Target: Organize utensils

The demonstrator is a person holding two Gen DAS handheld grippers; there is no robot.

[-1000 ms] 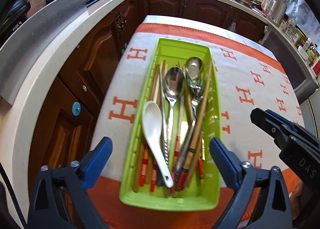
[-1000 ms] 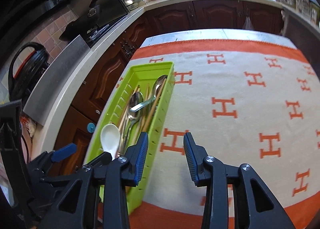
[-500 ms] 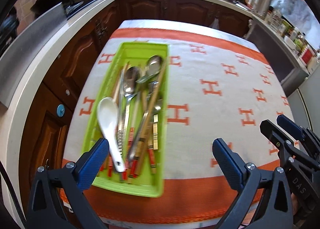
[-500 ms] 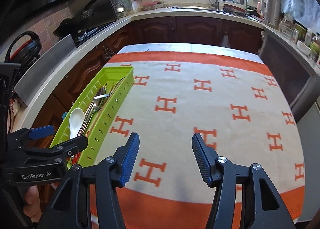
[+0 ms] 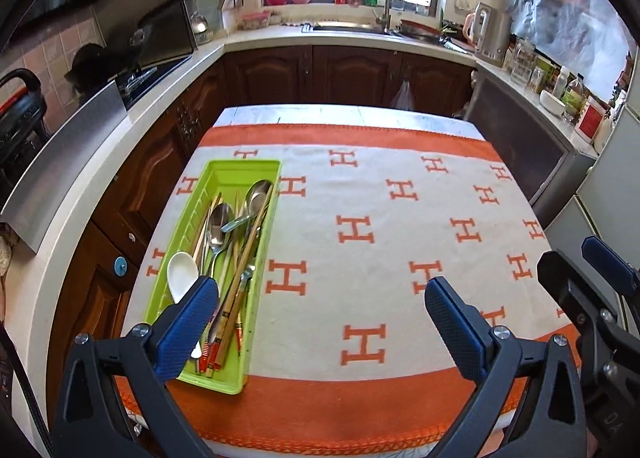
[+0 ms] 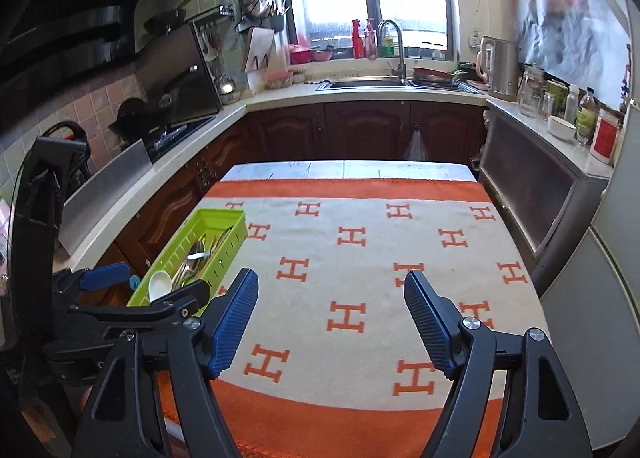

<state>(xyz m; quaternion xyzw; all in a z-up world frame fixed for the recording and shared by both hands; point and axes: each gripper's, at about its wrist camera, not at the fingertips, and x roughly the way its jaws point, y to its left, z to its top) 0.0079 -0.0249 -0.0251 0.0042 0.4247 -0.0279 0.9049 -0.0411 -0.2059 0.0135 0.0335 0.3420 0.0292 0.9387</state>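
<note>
A lime-green utensil tray [image 5: 188, 213] [image 6: 236, 234] lies along the left side of the table. It holds metal spoons [image 5: 219, 221], a white ceramic spoon [image 5: 182, 270] [image 6: 159, 282] and several wooden chopsticks [image 5: 250, 246]. My left gripper [image 5: 320, 312] hangs open above the table's near edge, its left finger over the tray's near end, nothing between its fingers. My right gripper [image 6: 330, 308] is over the cloth to the right of the tray; its jaws are opening and nothing is between them. The right gripper [image 5: 600, 270] also shows at the left wrist view's right edge.
An orange and cream cloth with H marks [image 5: 360, 230] [image 6: 360, 258] covers the table. Dark wood cabinets [image 5: 168, 149] and a pale counter run close along the left side. A sink [image 6: 372, 83], a kettle [image 6: 500, 69] and jars stand at the back and right.
Both grippers have pulled back and risen away from the tray, which now looks smaller and further left. The right gripper's jaws have spread wider. The tray's contents have not moved.
</note>
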